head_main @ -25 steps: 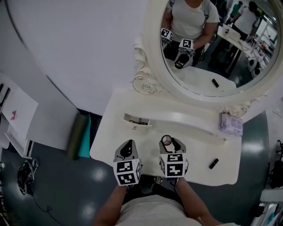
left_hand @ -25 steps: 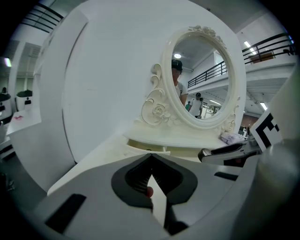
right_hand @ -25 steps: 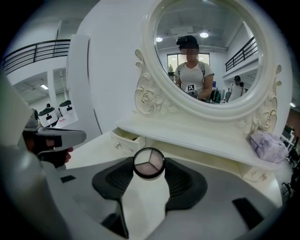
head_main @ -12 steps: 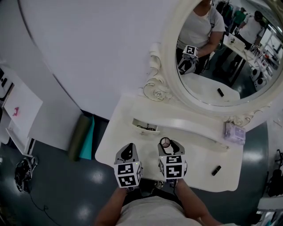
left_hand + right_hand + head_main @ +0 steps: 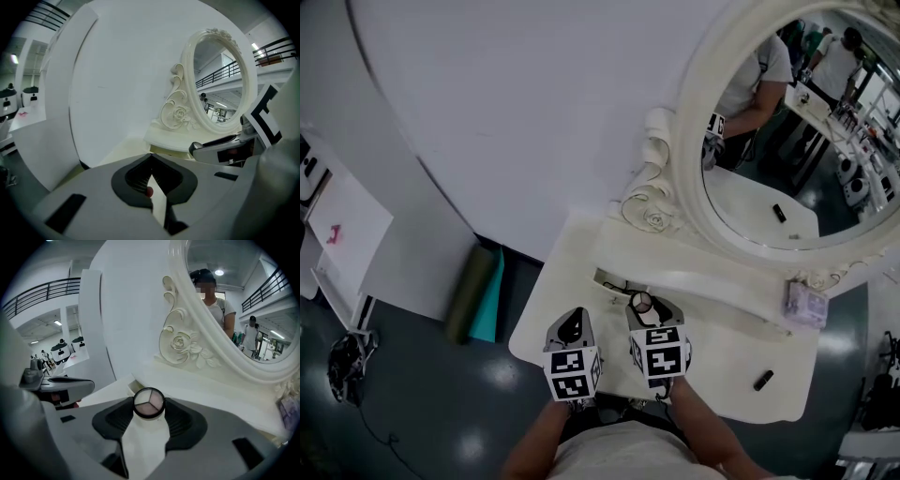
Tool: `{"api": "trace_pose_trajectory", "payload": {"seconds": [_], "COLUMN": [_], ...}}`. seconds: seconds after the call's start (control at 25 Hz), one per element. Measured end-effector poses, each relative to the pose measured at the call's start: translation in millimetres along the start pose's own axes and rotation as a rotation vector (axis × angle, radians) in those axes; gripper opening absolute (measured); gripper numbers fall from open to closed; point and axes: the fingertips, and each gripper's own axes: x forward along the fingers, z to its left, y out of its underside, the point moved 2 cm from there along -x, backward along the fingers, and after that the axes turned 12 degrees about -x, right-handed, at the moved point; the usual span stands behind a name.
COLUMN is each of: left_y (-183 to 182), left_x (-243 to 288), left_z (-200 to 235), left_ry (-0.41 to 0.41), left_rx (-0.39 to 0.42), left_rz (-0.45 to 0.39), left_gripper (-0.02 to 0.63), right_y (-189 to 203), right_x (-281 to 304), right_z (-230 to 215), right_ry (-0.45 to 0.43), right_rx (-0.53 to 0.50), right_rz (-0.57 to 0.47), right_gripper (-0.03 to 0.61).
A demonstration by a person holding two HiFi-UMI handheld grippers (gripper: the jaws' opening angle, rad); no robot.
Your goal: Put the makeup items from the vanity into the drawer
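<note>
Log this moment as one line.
right tongs: shut on round compact | left tongs: shut | drawer: open | black tube: on vanity

Head view, surroundings. A plain white wall (image 5: 506, 112) curves across the upper left. Against it stands an oval mirror (image 5: 787, 141) in a cream frame with a carved rose and scrollwork (image 5: 654, 217) at its lower left; the glass reflects people standing among tables. On the dark glossy floor (image 5: 422, 394), at the foot of the wall, lies a dark green roll (image 5: 470, 292) touching a teal one (image 5: 492, 298). Far left: a white board (image 5: 352, 211) bearing a small pink mark, and below it a dark tangle (image 5: 345, 361), too small to identify.
</note>
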Motion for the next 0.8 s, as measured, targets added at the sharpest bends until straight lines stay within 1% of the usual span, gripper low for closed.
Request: {"api": "trace_pose_trajectory", "payload": {"seconds": [0.24,0.48,0.8], "left_y": [-4,-3,-3], "left_x": [15,30,45], "left_z": [23,35,41], "left_ry": [-0.034,-0.047,-0.041], "left_rx": [-0.031,-0.052,-0.069], "left_rz": [0.022,0.050,0.077], "left_gripper": [0.008,0.008,0.008], "right_y": [-15,-17,-17], "right_x": [34,58,74], "right_z": [15,25,30], "right_ry": [-0.077,-0.136,-0.175], "right_rx": [0.027,0.028,0.045], "right_rz": [0.043,0.102,0.167], "right_gripper": [0.221,0.221,0.221]}}
